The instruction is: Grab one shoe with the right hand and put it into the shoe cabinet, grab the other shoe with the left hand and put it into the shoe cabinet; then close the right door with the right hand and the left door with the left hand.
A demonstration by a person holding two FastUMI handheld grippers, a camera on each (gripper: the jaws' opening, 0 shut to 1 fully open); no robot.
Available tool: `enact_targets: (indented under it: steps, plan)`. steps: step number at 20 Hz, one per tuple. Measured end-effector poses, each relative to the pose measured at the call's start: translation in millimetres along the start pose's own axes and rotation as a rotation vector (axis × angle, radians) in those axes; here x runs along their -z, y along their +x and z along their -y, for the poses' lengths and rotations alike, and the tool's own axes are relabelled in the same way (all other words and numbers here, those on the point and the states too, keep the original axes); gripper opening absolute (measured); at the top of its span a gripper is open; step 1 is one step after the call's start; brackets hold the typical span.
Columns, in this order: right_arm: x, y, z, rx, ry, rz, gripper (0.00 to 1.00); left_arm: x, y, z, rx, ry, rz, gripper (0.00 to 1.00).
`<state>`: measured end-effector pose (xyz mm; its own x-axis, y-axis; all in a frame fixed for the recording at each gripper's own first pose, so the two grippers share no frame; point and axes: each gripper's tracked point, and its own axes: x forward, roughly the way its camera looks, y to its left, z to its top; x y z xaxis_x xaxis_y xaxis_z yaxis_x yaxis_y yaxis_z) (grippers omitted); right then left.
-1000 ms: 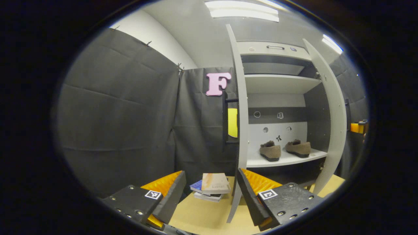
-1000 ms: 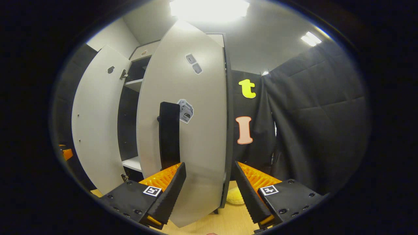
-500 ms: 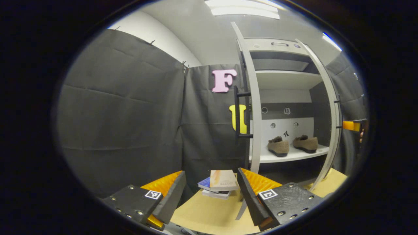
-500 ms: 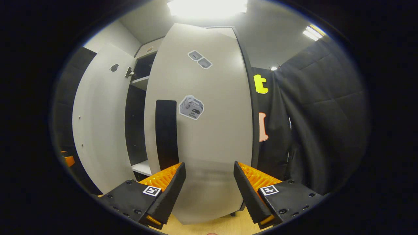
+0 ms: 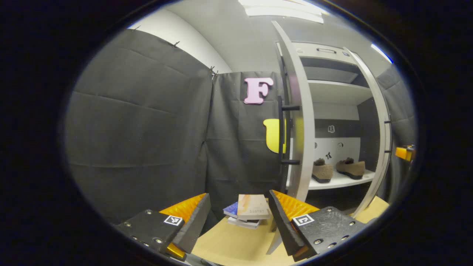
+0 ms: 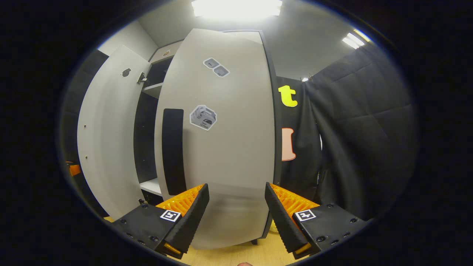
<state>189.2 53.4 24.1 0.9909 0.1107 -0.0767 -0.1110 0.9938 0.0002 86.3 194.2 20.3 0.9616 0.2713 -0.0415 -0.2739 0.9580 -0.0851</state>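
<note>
the left gripper hangs with its fingers spread apart and nothing between them, low over the pale wooden table. past its tips sits a small stack of books, with the booth's black cloth behind. to the right stands the shoe cabinet; its left door is seen nearly edge-on, ajar, a black handle on its outer face. between the doors, two brown shoes rest side by side on a white shelf.

the right gripper is likewise spread wide and grips nothing, right up at the outer face of the right door; contact cannot be judged. a black handle runs down the door, a sticker beside it. the left door stands open at far left.
</note>
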Motion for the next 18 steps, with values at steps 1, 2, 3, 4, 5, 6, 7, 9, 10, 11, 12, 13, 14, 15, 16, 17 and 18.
enact_targets:
  steps: [1,2,3,4,5,6,7,9,10,11,12,13,14,15,16,17,18]
  plan:
    - [5.1,-3.5,10.0,0.018,0.003,-0.01,0.93,-4.8,5.5,-2.2,-0.002,-0.008,0.01,0.94]
    - [11.0,-5.9,19.4,0.036,0.011,-0.022,0.96,-11.9,16.2,-4.2,-0.005,-0.016,0.021,0.94]
    - [16.1,-8.8,28.2,0.055,0.018,-0.033,0.96,-18.9,27.6,-6.3,-0.007,-0.02,0.029,0.91]
    - [21.8,-11.2,37.2,0.075,0.025,-0.047,0.96,-24.7,38.1,-8.6,-0.008,-0.021,0.035,0.94]
    - [27.1,-13.9,45.3,0.09,0.032,-0.06,0.96,-28.1,48.2,-10.0,-0.009,-0.02,0.041,0.94]
    - [31.5,-16.4,51.7,0.104,0.038,-0.071,0.96,-33.7,56.1,-9.9,-0.009,-0.019,0.048,0.94]
    - [35.1,-19.5,57.9,0.118,0.04,-0.079,0.95,-35.8,63.2,-7.5,-0.008,-0.022,0.052,0.94]
    - [43.3,-25.5,68.6,0.14,0.034,-0.097,0.92,-39.0,72.0,-7.0,-0.018,-0.023,0.063,0.91]
    - [46.9,-28.4,74.4,0.149,0.027,-0.107,0.95,-41.1,72.2,-7.9,-0.021,-0.018,0.066,0.91]
    - [50.2,-31.2,78.5,0.156,0.02,-0.117,0.95,-41.0,70.3,-6.1,-0.02,-0.021,0.071,0.92]
    - [53.1,-34.0,82.4,0.162,0.011,-0.124,0.95,-40.2,69.9,-5.2,-0.019,-0.031,0.072,0.94]
    - [55.5,-36.6,86.4,0.168,0.002,-0.129,0.95,-38.5,69.3,-4.9,-0.012,-0.042,0.071,0.91]
    - [58.4,-38.1,89.2,0.173,-0.003,-0.135,0.95,-38.7,69.4,-3.5,-0.009,-0.047,0.067,0.94]
    - [61.2,-38.8,90.9,0.175,-0.004,-0.143,0.95,-38.4,67.6,-3.8,-0.01,-0.047,0.064,0.94]
    - [63.9,-40.6,91.7,0.174,0.0,-0.15,0.95,-38.4,67.6,-3.5,-0.012,-0.033,0.063,0.94]
    - [65.2,-41.4,92.0,0.173,0.005,-0.154,0.95,-39.3,66.7,-2.8,-0.015,-0.014,0.066,0.91]
    - [66.8,-40.4,92.3,0.172,0.008,-0.158,0.95,-40.3,65.9,-1.2,-0.013,0.007,0.067,0.92]
